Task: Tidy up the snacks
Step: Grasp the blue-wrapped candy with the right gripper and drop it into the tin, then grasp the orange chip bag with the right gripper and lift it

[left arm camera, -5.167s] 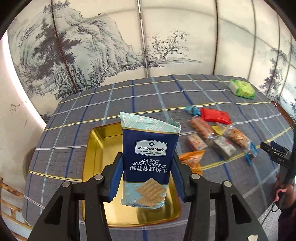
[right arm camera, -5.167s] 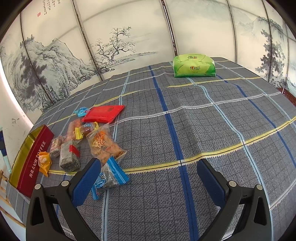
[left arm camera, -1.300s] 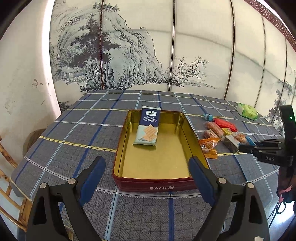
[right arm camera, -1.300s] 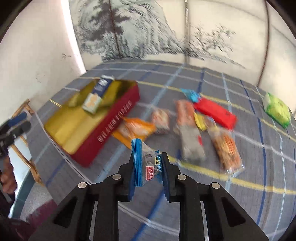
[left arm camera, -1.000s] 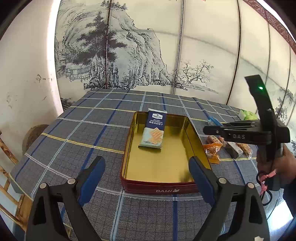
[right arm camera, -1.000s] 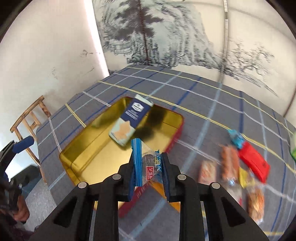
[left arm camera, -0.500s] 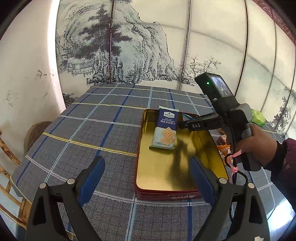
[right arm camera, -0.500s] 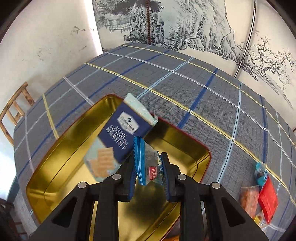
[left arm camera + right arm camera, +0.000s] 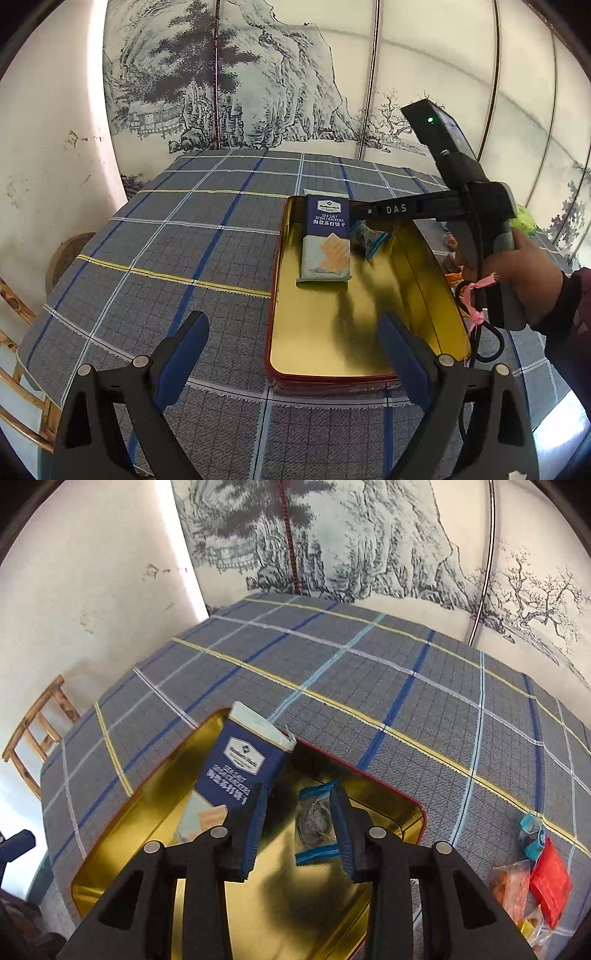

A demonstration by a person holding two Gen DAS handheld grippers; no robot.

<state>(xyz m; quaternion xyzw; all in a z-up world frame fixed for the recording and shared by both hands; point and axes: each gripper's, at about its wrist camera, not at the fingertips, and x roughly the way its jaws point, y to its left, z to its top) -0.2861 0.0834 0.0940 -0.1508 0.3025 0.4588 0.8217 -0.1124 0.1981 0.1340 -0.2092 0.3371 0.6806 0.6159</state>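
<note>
I kept the left gripper [image 9: 291, 354] spread and empty at lower frame. In the gold tin [image 9: 332, 332], centre, the cracker pack [image 9: 327, 240] lay; just right, the small snack packet [image 9: 314, 818] sat between my released right gripper [image 9: 297, 829].

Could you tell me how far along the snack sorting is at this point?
Early on. Done: the cracker pack lies in the tin, and a small blue-edged packet now rests beside it. In hand: nothing; the right gripper stands open around that packet, and the left gripper is open and empty. Left: the red pack and other loose snacks on the tablecloth.
</note>
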